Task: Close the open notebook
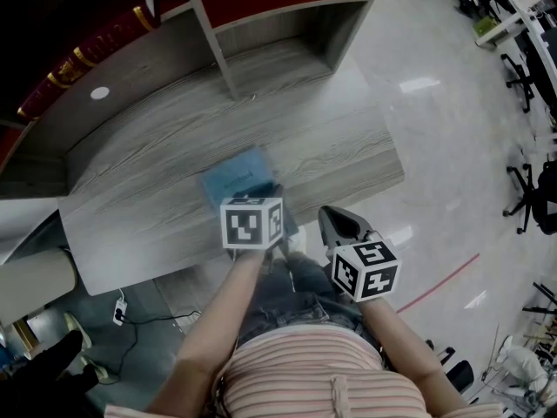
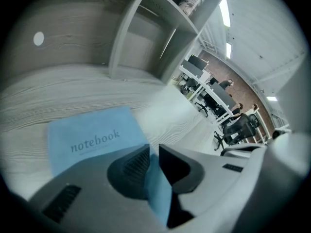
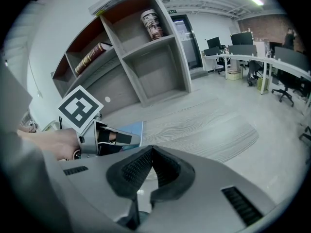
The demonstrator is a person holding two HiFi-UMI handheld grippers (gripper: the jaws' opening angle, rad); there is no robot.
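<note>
The blue notebook (image 2: 92, 135) lies cover-up on the tabletop (image 2: 58, 93) at the lower left of the left gripper view. Its title runs left to right, rising slightly. The left gripper (image 2: 153, 152) hides its near part and pinches a blue edge. The right gripper (image 3: 151, 152) hangs beyond the tabletop's edge, clenched on nothing.

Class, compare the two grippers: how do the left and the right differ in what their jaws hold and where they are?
The left gripper's jaws clamp a blue edge of the notebook; the right gripper's jaws meet on nothing. The left gripper is over the desk; the right gripper sits off its near edge. Both are shut.
</note>
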